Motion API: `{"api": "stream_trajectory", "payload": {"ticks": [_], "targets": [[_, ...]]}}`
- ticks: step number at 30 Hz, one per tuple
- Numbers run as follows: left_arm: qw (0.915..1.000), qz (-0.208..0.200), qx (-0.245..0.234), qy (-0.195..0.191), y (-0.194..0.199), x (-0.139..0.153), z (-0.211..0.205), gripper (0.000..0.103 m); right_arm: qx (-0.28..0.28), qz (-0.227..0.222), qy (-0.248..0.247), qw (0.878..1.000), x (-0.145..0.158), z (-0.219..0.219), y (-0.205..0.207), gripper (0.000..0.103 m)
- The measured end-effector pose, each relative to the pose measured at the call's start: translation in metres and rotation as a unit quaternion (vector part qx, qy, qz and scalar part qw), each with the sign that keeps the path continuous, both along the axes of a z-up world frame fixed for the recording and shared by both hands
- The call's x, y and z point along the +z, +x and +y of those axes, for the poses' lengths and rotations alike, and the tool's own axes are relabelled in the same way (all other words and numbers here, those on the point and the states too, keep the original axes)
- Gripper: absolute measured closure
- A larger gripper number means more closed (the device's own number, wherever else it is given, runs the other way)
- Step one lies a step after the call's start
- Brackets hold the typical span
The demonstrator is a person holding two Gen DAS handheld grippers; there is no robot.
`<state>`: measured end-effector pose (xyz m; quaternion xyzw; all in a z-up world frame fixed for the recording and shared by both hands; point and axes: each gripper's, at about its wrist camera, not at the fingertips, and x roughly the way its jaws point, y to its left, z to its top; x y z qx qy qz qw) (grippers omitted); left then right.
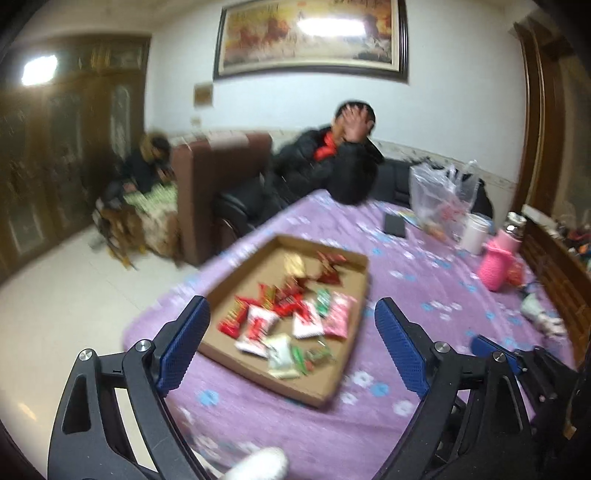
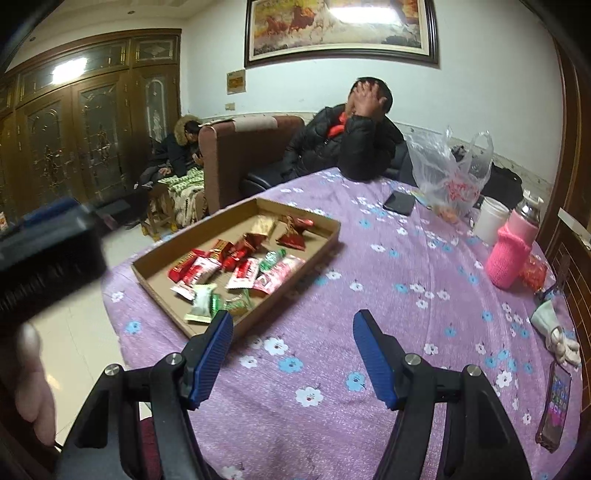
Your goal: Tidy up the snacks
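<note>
Both grippers are hovering tilted downward over the counter: the left gripper fingers are standing wide apart and empty, the right gripper fingers likewise parted on nothing. Wrapper print is reading as illegible. The cardboard tray is sitting on the floral cloth, holding the wrapped snacks.

Left wrist view: looks forward and downward along the left hand-held gripper, close above the near edge of the counter, facing the cardboard tray; blurred.
Right wrist view: same forward, downward angle along the right hand-held gripper, sitting right of the cardboard tray; sharp.
Shared: tray, purple cloth, pink bottle, plastic bag, seated person, wall painting.
</note>
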<state>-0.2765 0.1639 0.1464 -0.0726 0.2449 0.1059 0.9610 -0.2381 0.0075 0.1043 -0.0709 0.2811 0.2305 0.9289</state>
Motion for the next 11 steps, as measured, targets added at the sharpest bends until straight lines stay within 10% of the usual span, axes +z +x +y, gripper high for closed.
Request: {"api": "stream_trajectory", "payload": {"ticks": [11], "targets": [[0.9994,0.022,0.018,0.019,0.0036,-0.0034,-0.0084,0.012,0.011,0.007,-0.003,1.0,-0.0033,0.0027,-0.0001,0.033]]}}
